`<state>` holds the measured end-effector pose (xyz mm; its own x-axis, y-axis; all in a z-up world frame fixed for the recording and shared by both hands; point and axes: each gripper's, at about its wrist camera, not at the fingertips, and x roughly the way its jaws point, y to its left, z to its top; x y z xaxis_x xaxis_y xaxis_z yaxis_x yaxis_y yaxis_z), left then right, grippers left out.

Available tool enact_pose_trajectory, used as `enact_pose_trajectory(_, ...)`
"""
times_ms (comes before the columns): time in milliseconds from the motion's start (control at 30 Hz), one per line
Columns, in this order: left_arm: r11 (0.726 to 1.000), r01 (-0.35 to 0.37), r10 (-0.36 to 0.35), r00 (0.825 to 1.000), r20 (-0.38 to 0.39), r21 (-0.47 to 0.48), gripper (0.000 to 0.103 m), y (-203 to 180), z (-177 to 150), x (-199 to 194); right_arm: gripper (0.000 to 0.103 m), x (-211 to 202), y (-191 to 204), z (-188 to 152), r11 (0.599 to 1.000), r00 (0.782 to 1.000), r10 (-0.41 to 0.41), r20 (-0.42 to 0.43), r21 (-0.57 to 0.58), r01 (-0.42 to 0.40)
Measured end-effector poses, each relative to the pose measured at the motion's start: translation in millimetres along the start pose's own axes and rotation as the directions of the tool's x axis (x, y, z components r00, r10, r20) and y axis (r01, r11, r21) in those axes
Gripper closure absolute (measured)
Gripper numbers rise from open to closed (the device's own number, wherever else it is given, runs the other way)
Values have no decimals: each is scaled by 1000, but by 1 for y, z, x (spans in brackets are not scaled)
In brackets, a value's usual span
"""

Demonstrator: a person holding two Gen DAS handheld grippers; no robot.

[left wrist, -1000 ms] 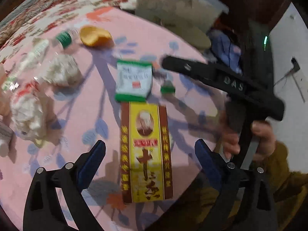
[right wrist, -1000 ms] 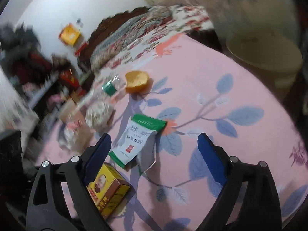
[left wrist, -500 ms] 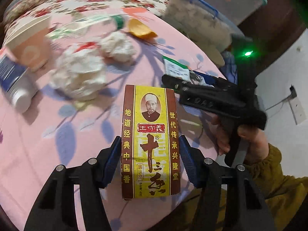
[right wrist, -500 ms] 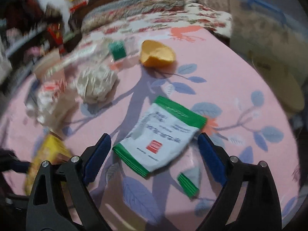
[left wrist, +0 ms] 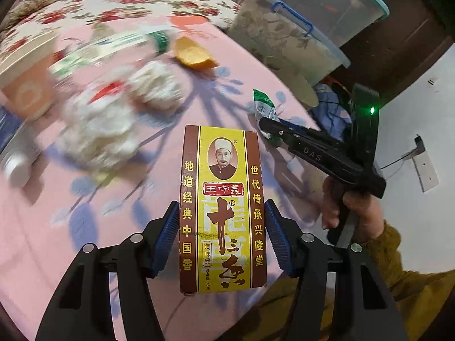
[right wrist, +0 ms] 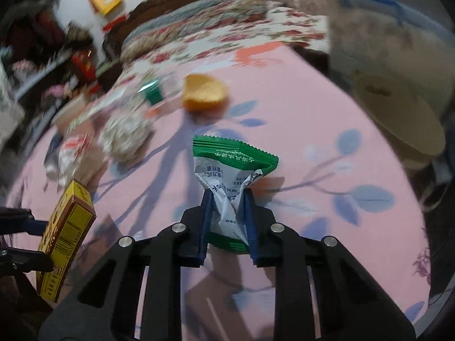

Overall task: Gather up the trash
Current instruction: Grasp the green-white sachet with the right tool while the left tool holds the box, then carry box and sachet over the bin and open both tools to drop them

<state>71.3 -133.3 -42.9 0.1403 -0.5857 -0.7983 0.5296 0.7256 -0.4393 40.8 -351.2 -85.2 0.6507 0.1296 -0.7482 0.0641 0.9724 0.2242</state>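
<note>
My left gripper (left wrist: 223, 213) is shut on a yellow and brown spice box (left wrist: 223, 199) and holds it above the pink tablecloth (left wrist: 57, 241). The box also shows at the left of the right wrist view (right wrist: 66, 238). My right gripper (right wrist: 227, 199) is shut on a crumpled green and white packet (right wrist: 227, 170), lifted off the cloth. The packet shows in the left wrist view (left wrist: 264, 106) at the tip of the right gripper (left wrist: 268, 129).
On the cloth lie an orange peel (right wrist: 204, 92), crumpled tissues (left wrist: 105, 125), a green-capped plastic bottle (left wrist: 125, 45), a paper cup (left wrist: 27, 85) and a white bottle (left wrist: 17, 159). A lidded plastic bin (left wrist: 298, 28) stands beyond the table's far edge.
My right gripper closed on the green packet and lifted it, crumpling it. My left gripper, gripping the spice box, raised it further off the cloth.
</note>
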Motion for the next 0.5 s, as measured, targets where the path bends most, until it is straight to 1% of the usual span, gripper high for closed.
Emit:
enact_pose_trajectory(67, 1000, 16, -15, 1000, -15, 8, 46, -9, 14, 9, 79, -5, -21, 5, 999, 1000, 5, 23, 46, -6)
enact_pose_trajectory(233, 995, 58, -54, 997, -55, 76, 46, -53, 80, 49, 79, -20, -94, 27, 987, 994, -34, 103, 160, 17)
enact_pose_trajectory(333, 987, 114, -105, 991, -87, 110, 46, -84, 126, 80, 79, -25, -146, 43, 970, 988, -67, 139, 239, 32)
enact_pose_trajectory(367, 983, 138, -127, 987, -101, 120, 46, -96, 147, 95, 79, -24, -166, 50, 961, 987, -59, 147, 274, 17)
enact_pose_trajectory(433, 978, 162, -148, 982, -113, 128, 46, -113, 174, 116, 79, -21, -193, 57, 946, 986, -65, 151, 323, 13)
enact_pose_trajectory(500, 975, 180, -164, 979, -125, 132, 46, -130, 201, 140, 79, -16, -219, 65, 929, 986, -50, 159, 371, -12)
